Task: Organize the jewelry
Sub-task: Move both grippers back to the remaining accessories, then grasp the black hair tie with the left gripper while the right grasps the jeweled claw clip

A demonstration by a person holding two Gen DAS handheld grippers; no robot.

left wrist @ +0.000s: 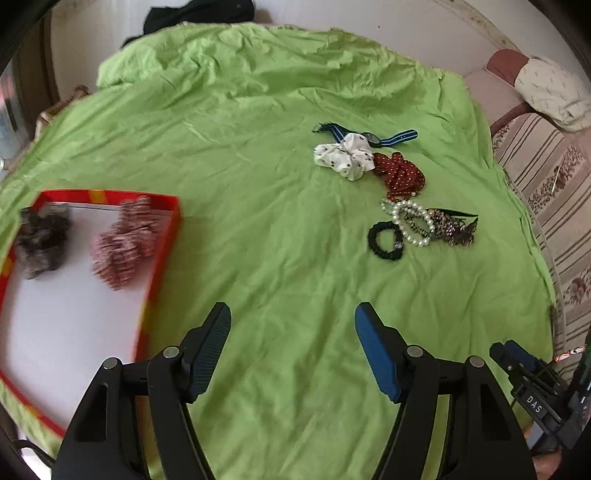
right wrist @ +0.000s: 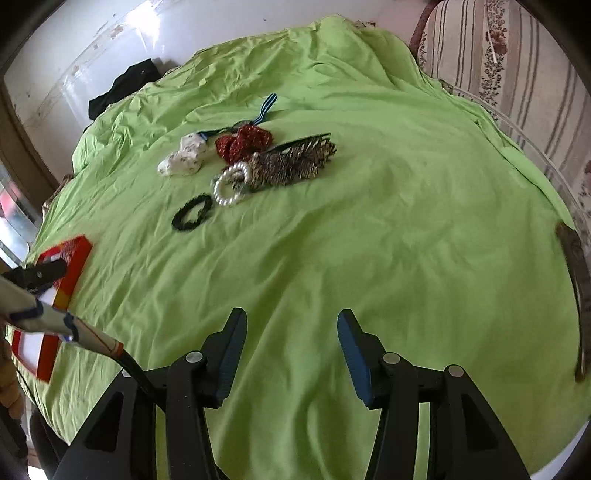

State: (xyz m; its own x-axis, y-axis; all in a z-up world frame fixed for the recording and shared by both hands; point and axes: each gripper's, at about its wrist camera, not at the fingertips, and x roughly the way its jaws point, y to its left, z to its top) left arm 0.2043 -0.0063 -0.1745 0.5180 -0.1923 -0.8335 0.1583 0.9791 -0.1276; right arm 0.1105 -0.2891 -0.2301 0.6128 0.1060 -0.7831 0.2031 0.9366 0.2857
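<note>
Nearest, the left gripper [left wrist: 293,325] and right gripper [right wrist: 291,328] both hung released and empty, jaws wide apart, over a wrinkled green sheet [left wrist: 258,147] that covered the whole work surface. To the left lay a red-rimmed tray [left wrist: 162,251] with a white floor, blurred, which held a dark scrunchie [left wrist: 40,240] and a pink striped scrunchie [left wrist: 125,243], set apart from each other. Further out on the sheet, well apart from the tray, sat the loose pile: a black hair tie [left wrist: 386,240] just beside pearl bracelets [left wrist: 412,223], then a leopard-print clip [right wrist: 291,166], a red dotted scrunchie [left wrist: 399,171], a white printed scrunchie [left wrist: 345,155], and farthest a watch [left wrist: 371,137] on a blue striped strap. Beyond the sheet stood a pale wall, a black cloth [left wrist: 199,14] at the far edge, and a striped floral sofa [left wrist: 546,177] on the right.
</note>
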